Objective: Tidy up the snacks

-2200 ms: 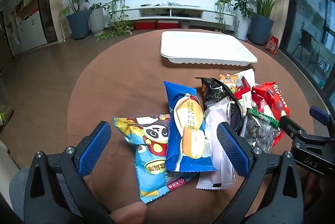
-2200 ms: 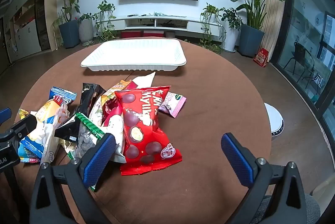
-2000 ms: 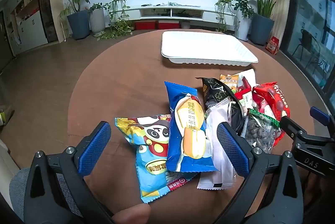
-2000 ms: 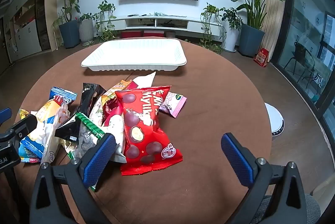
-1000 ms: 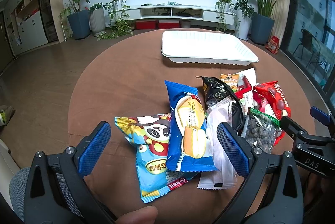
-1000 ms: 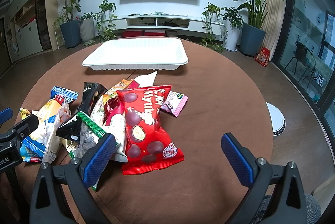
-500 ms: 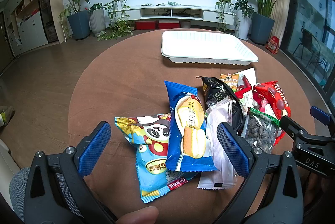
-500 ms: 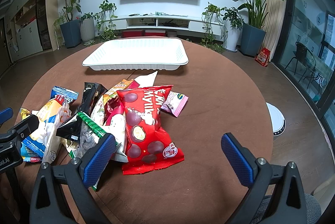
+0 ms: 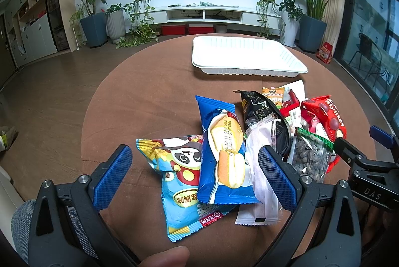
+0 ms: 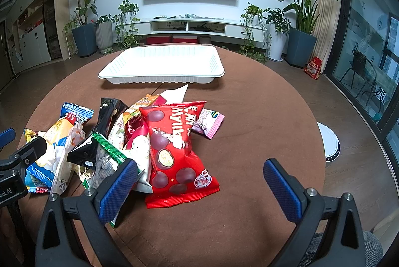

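You are holding the left tool (image 9: 194, 177) wide open and empty over the near edge of the desk (image 9: 149, 102), its pads flanking the blue cake packet (image 9: 222, 157) and panda bag (image 9: 179, 177) without touching. Your right tool (image 10: 199, 188) is likewise gaping wide and gripping nothing, hovering just above the red chocolate bag (image 10: 174, 149). The snacks are lying heaped near you, while the white tray (image 10: 162, 65) is sitting at the far edge.
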The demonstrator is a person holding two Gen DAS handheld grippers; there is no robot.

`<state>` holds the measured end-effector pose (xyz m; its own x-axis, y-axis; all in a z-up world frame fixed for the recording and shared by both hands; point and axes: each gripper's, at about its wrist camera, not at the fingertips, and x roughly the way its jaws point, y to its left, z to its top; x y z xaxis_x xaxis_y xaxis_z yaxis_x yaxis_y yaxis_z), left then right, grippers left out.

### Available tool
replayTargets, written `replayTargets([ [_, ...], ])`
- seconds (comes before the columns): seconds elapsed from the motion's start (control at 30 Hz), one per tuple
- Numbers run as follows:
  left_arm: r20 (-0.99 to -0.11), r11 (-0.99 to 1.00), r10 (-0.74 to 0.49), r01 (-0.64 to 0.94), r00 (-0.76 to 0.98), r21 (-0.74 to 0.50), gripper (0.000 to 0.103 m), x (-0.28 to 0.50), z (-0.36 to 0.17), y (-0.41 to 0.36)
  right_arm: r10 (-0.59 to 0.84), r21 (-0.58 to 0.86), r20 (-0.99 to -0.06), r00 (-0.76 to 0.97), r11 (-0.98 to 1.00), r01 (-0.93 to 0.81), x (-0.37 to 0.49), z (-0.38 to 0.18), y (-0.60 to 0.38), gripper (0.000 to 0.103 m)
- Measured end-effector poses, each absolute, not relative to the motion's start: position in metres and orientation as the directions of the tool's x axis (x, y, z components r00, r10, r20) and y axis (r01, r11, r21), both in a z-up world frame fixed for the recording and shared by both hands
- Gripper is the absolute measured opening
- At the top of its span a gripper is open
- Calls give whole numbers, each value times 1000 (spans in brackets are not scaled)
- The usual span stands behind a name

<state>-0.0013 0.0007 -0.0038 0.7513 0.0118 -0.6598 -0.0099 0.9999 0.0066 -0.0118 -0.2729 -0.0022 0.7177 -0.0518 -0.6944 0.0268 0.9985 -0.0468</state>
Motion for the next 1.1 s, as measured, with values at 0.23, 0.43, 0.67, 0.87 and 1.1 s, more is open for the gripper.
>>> replayTargets([
  [0.23,-660,1000,12,-10,751,7,103,-1,-4,0,-51,-47,-695,717,999,26,-11,-3,-273,103],
  [0.43,-661,1000,13,-10,750,8,103,-1,-5,0,-51,-46,-695,717,999,27,-11,-4,-274,103],
  [0.67,-663,1000,8,-6,748,5,103,-1,-7,-1,-51,-46,-695,717,999,27,-11,-5,-274,103],
  [0.87,-663,1000,6,-4,749,4,103,-2,-8,-1,-51,-46,-695,717,999,27,-10,-7,-275,103],
  [1.1,-665,999,-43,36,746,-23,103,-10,3,3,-56,-49,-683,728,998,31,-11,-5,-278,103],
])
